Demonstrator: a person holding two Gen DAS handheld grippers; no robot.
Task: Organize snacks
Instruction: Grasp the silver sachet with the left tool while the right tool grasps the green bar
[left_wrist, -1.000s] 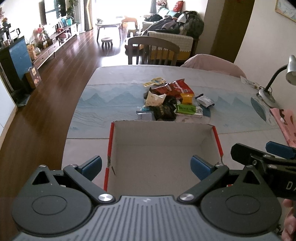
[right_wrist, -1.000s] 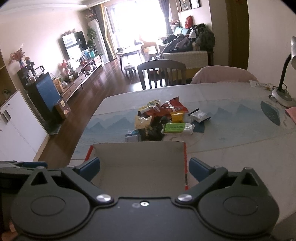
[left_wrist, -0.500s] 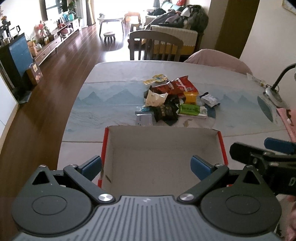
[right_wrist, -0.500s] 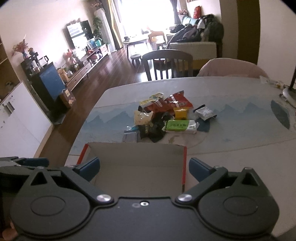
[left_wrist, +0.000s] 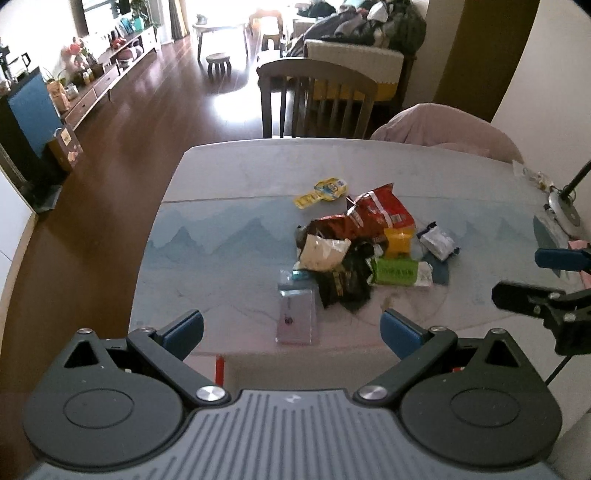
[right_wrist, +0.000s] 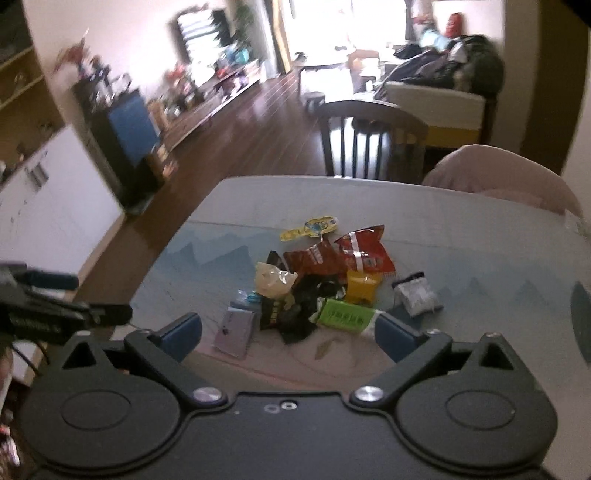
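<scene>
A pile of snack packets (left_wrist: 354, 251) lies in the middle of the table: red bags (left_wrist: 380, 212), a green pack (left_wrist: 400, 272), a black bag (left_wrist: 345, 284), a yellow sachet (left_wrist: 323, 190) and a flat silver-purple packet (left_wrist: 296, 319). The pile also shows in the right wrist view (right_wrist: 325, 288). My left gripper (left_wrist: 291, 328) is open and empty, short of the pile. My right gripper (right_wrist: 288, 332) is open and empty, also near it. Only the far edge of the cardboard box (left_wrist: 220, 365) shows under the left gripper.
A desk lamp base (left_wrist: 563, 210) stands at the table's right edge. A wooden chair (left_wrist: 317, 99) and a pink-covered chair (left_wrist: 443, 129) stand behind the table. The table's left edge (left_wrist: 147, 258) drops to the wooden floor.
Both grippers have moved forward over the box toward the snack pile. The box has slid almost out of both views. The jaws stay open.
</scene>
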